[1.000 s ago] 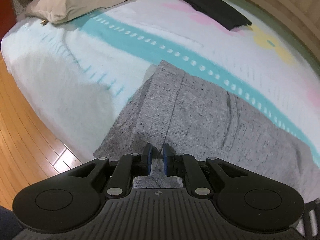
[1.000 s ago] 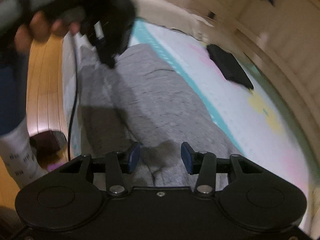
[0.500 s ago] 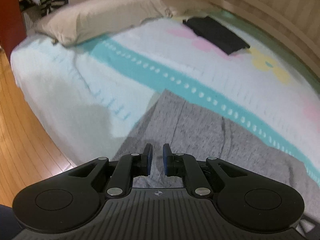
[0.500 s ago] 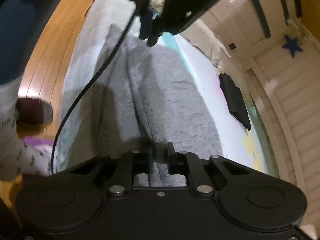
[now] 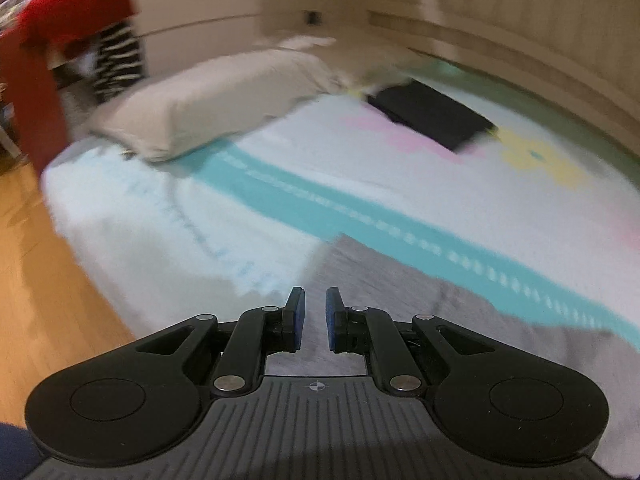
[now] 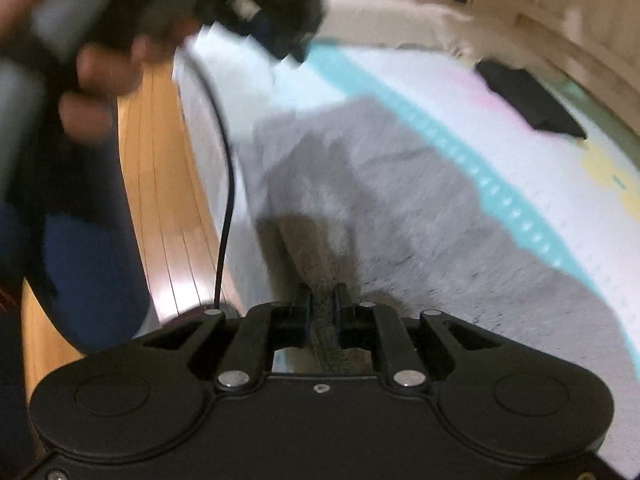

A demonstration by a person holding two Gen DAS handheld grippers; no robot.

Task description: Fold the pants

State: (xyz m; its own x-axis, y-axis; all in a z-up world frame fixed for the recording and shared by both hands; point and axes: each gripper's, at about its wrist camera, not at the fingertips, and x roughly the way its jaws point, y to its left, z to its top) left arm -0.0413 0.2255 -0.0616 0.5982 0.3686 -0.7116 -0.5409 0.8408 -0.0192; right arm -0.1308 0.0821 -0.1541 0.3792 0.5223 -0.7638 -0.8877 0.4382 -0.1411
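Note:
Grey pants (image 6: 400, 208) lie spread on the bed's patterned sheet (image 5: 360, 152); they also show in the left wrist view (image 5: 460, 320). My right gripper (image 6: 323, 300) is shut on a fold of the pants' grey fabric at their near edge. My left gripper (image 5: 315, 312) hovers above the pants' left end, its jaws a narrow gap apart with nothing between them. In the right wrist view the left gripper (image 6: 260, 4) appears blurred at the top left, held in a hand, above the far end of the pants.
A beige pillow (image 5: 216, 104) lies at the head of the bed. A folded black garment (image 5: 436, 114) sits at the far side near the wall, also in the right wrist view (image 6: 528, 96). Wooden floor (image 5: 48, 280) runs along the bed's left edge. A cable (image 6: 228, 184) hangs beside the bed.
My right gripper closed on the pants' edge and is lifting it. My left gripper let go of the fabric, rose and tilted up, so more of the room shows.

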